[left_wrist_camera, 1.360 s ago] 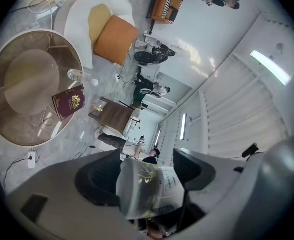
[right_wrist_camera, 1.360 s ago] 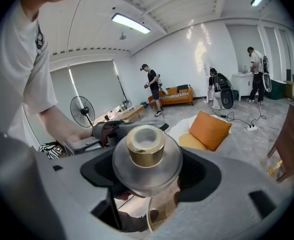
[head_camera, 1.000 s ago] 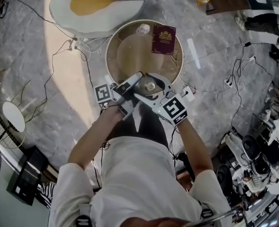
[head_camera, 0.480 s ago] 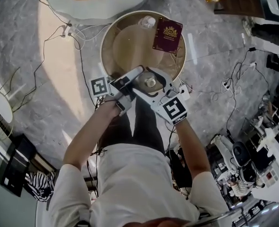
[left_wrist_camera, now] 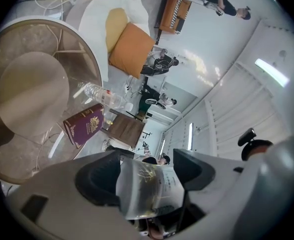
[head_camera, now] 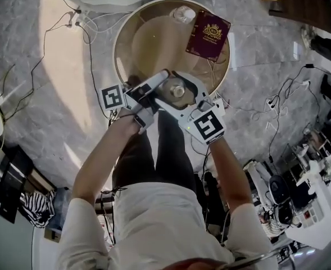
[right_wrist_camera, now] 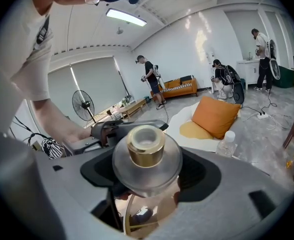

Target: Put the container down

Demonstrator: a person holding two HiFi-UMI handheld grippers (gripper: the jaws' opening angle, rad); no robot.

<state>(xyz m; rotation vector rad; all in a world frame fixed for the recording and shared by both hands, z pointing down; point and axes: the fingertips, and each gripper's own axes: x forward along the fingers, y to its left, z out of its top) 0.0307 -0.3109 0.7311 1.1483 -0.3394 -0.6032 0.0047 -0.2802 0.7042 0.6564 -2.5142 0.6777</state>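
Container (head_camera: 177, 90): clear body under a grey disc lid (right_wrist_camera: 146, 160) with a gold knob (right_wrist_camera: 145, 145). Carried between both grippers, off the table, over the near edge of the round glass tabletop (head_camera: 117, 48). Head view does not settle whether its base touches the glass.

Left gripper (left_wrist_camera: 147, 174): jaws closed in on the clear body, dark pads (left_wrist_camera: 98, 181) against either side. A printed label shows on the wall of the container between them. Marker cube (head_camera: 113, 97) sits out past the near left edge of the tabletop.

Right gripper (right_wrist_camera: 147, 173): jaws narrowed onto the lid, the disc's rim meeting the pads on both sides, knob pointing toward the camera. Marker cube (head_camera: 208, 126) lies off the near edge, over the person's legs.

On the tabletop:
- maroon book (head_camera: 209, 35) with a gold crest, flat, at the far right edge.
- plastic water bottle (head_camera: 182, 14), on its side at the far edge, just beside the book's corner. Both well apart from the container.

Round about:
- orange cushion (left_wrist_camera: 131, 49) on a white pad (left_wrist_camera: 103, 9), on the floor beyond the far edge.
- cables (head_camera: 89, 30) trail over grey marble floor (head_camera: 36, 94) to the left.
- standing fan (right_wrist_camera: 83, 105) and several people at the back of the room, seen from the right gripper view.
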